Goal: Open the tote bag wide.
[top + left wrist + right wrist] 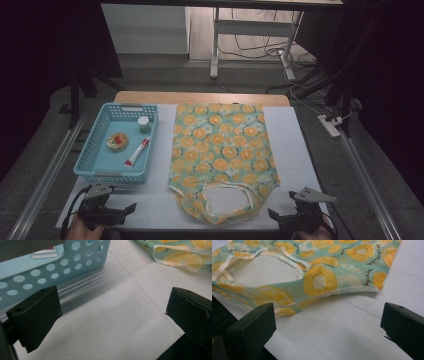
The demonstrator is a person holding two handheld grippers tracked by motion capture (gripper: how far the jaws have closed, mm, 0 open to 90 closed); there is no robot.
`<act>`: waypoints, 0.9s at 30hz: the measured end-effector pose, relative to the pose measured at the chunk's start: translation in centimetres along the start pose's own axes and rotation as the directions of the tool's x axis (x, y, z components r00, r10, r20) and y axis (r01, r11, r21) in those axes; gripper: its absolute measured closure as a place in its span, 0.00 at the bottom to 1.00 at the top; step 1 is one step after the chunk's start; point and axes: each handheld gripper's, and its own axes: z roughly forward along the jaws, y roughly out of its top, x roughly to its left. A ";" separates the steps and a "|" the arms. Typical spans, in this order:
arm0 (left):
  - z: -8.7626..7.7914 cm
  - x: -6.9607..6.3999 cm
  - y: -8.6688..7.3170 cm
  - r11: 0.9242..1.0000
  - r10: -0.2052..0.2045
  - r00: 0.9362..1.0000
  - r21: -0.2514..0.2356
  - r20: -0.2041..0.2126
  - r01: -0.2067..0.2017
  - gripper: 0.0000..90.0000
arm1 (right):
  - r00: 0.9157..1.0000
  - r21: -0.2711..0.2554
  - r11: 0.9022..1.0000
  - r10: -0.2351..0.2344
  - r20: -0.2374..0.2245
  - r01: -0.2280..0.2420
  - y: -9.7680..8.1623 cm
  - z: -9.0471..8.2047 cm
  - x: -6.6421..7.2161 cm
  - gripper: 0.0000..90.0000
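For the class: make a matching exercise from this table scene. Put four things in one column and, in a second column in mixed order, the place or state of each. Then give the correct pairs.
Things
1. small jar
2. tube
3. patterned cloth
4. left gripper

Places or states
A. spread flat on the middle of the table
B. open, at the near edge in front of the basket
C. standing at the basket's far right corner
D. lying slantwise on the basket floor, red cap nearest the person

Pairs: 1-C, 2-D, 3-A, 4-B
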 end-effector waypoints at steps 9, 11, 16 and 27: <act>0.0 0.0 0.0 1.000 -0.001 1.000 0.000 0.007 0.001 0.00 | 1.000 -0.024 0.999 -0.023 0.003 0.024 0.7 -0.3 0.4 0.00; 0.0 0.0 0.0 1.000 0.002 1.000 0.000 0.009 -0.002 0.00 | 1.000 -0.022 0.999 -0.026 0.002 0.026 0.8 -0.2 0.4 0.00; 0.1 0.0 0.0 1.000 0.004 1.000 0.005 0.010 -0.004 0.00 | 0.999 -0.014 0.999 -0.048 -0.001 0.048 1.5 0.1 0.9 0.00; 0.2 -0.1 0.1 1.000 0.018 1.000 0.015 0.009 -0.018 0.00 | 0.994 -0.001 0.996 -0.085 -0.075 0.085 2.8 1.0 2.1 0.00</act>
